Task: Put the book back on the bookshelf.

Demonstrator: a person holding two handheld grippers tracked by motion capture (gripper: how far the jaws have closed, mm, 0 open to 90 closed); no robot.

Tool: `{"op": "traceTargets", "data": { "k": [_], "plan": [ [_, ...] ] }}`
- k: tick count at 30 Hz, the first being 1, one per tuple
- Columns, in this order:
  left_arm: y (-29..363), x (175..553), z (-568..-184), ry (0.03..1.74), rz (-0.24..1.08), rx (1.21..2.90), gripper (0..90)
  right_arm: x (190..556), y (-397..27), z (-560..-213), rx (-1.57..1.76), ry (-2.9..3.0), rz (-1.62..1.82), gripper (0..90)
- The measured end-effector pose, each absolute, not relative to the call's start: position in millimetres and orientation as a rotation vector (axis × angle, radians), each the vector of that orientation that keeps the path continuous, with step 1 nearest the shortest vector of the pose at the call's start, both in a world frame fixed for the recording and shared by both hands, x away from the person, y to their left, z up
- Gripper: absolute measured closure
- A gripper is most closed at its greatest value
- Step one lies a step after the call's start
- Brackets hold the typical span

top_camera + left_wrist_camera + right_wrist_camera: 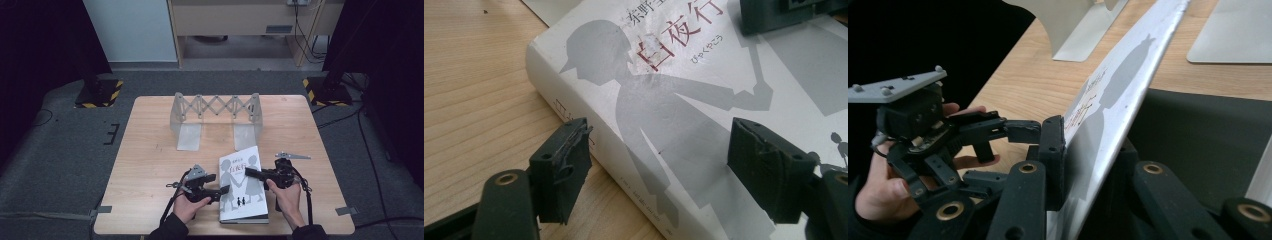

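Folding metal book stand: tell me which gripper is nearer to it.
Right. The right gripper, clamped on the book's cover, sits closer below the stand; the left gripper is lower, by the book's left edge.

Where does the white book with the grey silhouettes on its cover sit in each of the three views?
High view: white book lies at the table's near edge, between both grippers.
Left gripper view: it runs from upper middle to lower right, its spine facing left.
Right gripper view: its front cover rises diagonally from bottom centre, lifted edge-on.
Shared landmark: the metal bookend rack behind the book shows in the high and right gripper views.
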State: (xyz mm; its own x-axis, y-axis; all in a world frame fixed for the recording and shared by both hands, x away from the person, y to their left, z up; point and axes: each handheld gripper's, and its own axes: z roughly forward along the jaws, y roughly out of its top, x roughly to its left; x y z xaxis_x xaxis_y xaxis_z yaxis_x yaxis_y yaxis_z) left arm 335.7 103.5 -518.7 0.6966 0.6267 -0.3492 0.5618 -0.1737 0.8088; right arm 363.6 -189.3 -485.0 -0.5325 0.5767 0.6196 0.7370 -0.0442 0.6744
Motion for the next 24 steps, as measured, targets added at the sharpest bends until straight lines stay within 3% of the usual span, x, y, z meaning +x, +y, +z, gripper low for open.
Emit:
{"op": "traceTargets", "data": {
  "k": [12, 21, 24],
  "plan": [
    [104, 337, -513, 0.912, 0.059, 1.811, 17.3, 361, -190, -471, -1.346, -2.034, -1.748, 77.0],
    [98, 340, -515, 0.877, -0.01, 1.786, 0.2, 352, -188, -457, -1.2, -2.092, -1.816, 77.3],
    [97, 340, -518, 0.88, -0.042, 1.758, 0.0, 350, -190, -455, -1.17, -2.092, -1.842, 77.3]
  ]
}}
